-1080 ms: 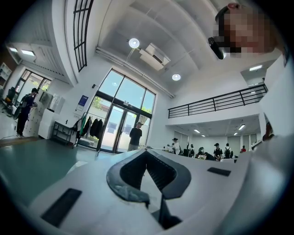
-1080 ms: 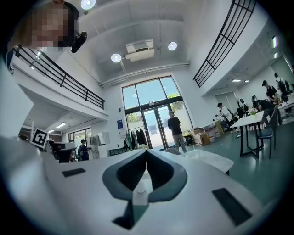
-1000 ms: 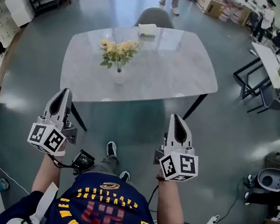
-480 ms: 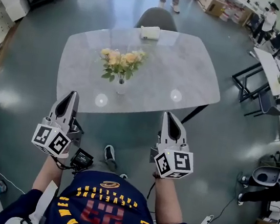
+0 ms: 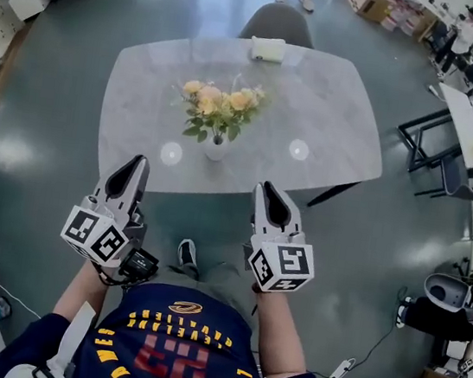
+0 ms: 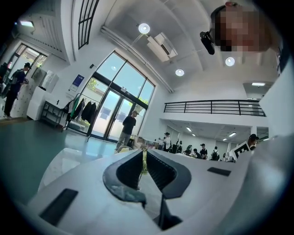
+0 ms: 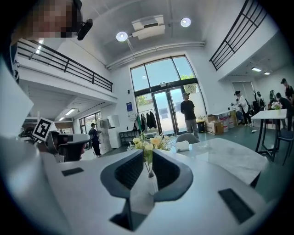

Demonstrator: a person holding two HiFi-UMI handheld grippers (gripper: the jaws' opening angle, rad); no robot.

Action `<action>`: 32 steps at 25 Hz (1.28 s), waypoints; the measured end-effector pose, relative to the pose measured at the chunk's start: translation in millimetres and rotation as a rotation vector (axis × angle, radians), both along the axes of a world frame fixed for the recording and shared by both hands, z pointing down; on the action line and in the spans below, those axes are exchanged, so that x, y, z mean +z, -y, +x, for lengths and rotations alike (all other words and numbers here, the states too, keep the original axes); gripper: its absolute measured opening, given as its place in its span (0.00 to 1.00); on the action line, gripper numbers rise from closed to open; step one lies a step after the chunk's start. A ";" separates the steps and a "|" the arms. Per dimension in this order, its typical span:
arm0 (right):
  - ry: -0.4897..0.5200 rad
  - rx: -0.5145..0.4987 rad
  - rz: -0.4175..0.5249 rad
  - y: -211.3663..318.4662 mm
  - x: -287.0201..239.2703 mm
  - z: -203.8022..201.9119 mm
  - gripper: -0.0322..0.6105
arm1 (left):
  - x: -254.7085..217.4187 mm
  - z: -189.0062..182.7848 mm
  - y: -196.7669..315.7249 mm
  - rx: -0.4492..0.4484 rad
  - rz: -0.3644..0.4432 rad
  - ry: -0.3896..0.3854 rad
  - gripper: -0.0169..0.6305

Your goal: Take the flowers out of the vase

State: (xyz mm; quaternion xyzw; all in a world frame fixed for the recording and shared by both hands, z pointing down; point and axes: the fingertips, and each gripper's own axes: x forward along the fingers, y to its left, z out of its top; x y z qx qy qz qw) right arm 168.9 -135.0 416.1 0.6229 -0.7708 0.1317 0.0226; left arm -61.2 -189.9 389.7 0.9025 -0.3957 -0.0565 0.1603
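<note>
Here, stage: approach; the task proper has not yet begun.
Flowers (image 5: 222,103): a small yellow bunch with green leaves, stems standing upright in the vase, none removed.
Vase (image 5: 216,148): small and white, upright on the pale table (image 5: 332,127), left of centre and nearer the person's edge than the far one.
Left gripper (image 5: 138,163): held short of the table's near edge, well apart from the vase; its jaws are brought together with only a sliver of light between them, and nothing is held.
Right gripper (image 5: 268,190): also short of the near edge, aimed towards the vase; its jaws have just been opening and stand slightly parted. The vase and stems show through the gap far beyond the tips, so nothing lies between the pads.
Other items: a white box (image 5: 267,48) at the table's far edge and a grey chair (image 5: 277,25) behind it, neither involved.
Done: judged nil, beyond bringing both tools near the table.
Remaining: reach over the table, probably steady the vase with one gripper, close the other on the stems, lift them clear and set them down.
</note>
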 end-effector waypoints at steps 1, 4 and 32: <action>-0.009 -0.008 -0.003 4.1 2.4 -3.6 0.13 | 2.8 -0.6 1.9 0.000 -0.005 0.005 0.03; -0.002 -0.033 -0.022 20.8 9.9 -10.1 0.31 | 12.5 0.7 10.7 -0.007 -0.024 0.036 0.21; -0.027 -0.280 -0.299 178.6 181.5 -62.1 0.38 | 137.4 35.7 76.3 -0.081 -0.287 0.146 0.26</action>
